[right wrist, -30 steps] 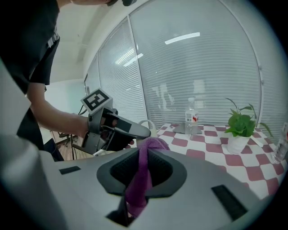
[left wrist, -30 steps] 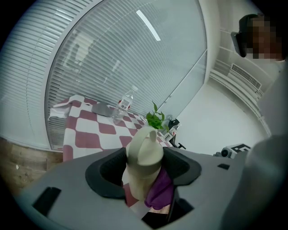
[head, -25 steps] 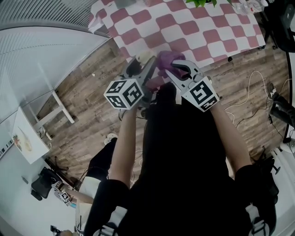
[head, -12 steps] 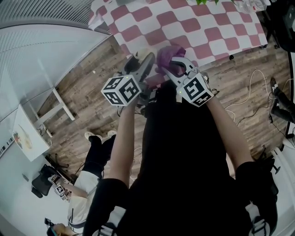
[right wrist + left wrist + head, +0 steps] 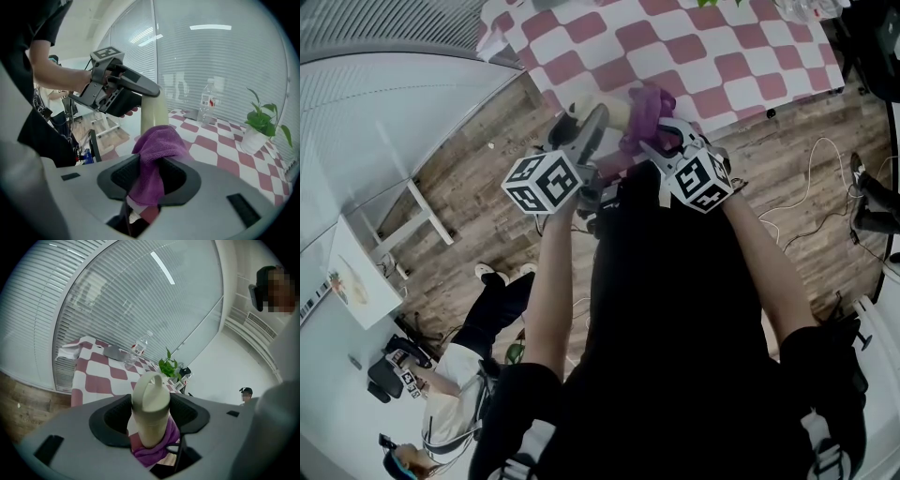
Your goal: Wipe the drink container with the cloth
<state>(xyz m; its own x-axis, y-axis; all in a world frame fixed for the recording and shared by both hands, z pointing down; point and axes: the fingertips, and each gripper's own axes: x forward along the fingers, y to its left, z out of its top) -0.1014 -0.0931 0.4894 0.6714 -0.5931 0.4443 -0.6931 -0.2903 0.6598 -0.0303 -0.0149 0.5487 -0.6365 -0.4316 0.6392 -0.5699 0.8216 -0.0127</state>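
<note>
My left gripper (image 5: 592, 124) is shut on the cream drink container (image 5: 150, 404), which has a loop lid and stands up between its jaws. The container (image 5: 614, 112) is held out over the table's near edge. A purple cloth (image 5: 157, 150) is bunched against the container's side (image 5: 153, 110). The cloth fills the gap of my right gripper (image 5: 152, 180) and touches both pads. That gripper's jaws have just been opening, with the cloth still between them. In the head view the cloth (image 5: 645, 111) sits just right of the container, in front of my right gripper (image 5: 661, 131).
The table (image 5: 722, 56) wears a red and white checked cover. A clear water bottle (image 5: 206, 101) and a potted plant (image 5: 260, 124) stand on it farther back. Another person (image 5: 459, 394) stands at lower left on the wood floor. Cables (image 5: 825, 178) lie at the right.
My right gripper has sunk along the container with the cloth, and more of the cream body shows beside it. The left gripper has stayed put. The person at lower left has shifted.
</note>
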